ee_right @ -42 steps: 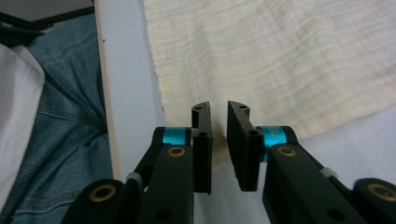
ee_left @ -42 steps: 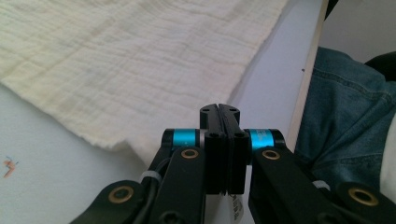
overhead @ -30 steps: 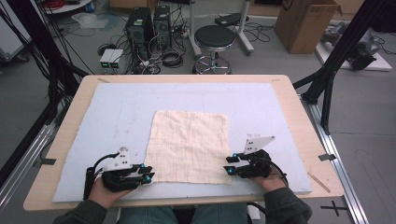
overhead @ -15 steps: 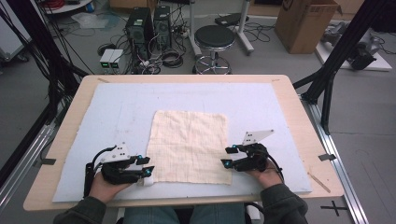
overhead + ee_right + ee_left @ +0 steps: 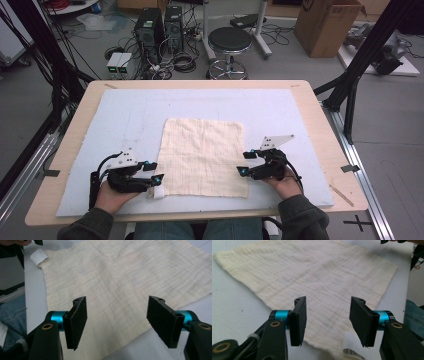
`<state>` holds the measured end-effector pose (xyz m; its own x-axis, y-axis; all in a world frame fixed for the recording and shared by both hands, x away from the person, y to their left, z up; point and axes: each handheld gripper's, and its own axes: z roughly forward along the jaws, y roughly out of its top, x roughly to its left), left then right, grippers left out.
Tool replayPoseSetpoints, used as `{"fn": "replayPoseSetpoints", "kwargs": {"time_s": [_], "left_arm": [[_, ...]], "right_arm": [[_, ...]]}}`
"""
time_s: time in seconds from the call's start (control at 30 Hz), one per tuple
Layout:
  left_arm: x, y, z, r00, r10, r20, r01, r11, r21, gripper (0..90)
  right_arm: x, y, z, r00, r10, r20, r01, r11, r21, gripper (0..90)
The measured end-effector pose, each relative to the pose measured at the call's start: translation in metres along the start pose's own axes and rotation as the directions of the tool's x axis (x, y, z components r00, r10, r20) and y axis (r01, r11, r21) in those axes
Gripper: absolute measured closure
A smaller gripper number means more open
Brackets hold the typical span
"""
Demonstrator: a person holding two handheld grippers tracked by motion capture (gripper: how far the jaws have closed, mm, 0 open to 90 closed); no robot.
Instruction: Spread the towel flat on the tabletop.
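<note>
Across the middle of the frame the table (image 5: 310, 107) carries a pale blue mat (image 5: 125, 115), and on it we see the cream cloth (image 5: 202, 155) lying flat, spread so both lower corners can be reached. Our left gripper (image 5: 152, 179) and right gripper (image 5: 243, 171) sit at those corners, jaws just opened and apart, empty. We see no containers.

Surroundings of the table (image 5: 320, 125), high view.
A pale blue mat (image 5: 125, 115) is covering the wooden top. Beyond the far edge, a black stool (image 5: 229, 40) is standing beside two computer towers (image 5: 159, 25) amid tangled cables; a cardboard box (image 5: 327, 25) is sitting at upper right.
</note>
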<state>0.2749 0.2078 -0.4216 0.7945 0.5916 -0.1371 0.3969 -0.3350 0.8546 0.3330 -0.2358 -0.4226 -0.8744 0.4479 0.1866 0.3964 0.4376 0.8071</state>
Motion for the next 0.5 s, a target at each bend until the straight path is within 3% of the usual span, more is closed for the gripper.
{"fn": "replayPoseSetpoints", "kwargs": {"time_s": [0.5], "left_arm": [[0.013,0.012,0.003,0.9996,-0.025,-0.01,0.025,0.9997,-0.007,42.5]], "right_arm": [[-0.007,0.014,-0.002,0.9998,-0.003,0.018,0.003,1.0,-0.009,30.1]]}}
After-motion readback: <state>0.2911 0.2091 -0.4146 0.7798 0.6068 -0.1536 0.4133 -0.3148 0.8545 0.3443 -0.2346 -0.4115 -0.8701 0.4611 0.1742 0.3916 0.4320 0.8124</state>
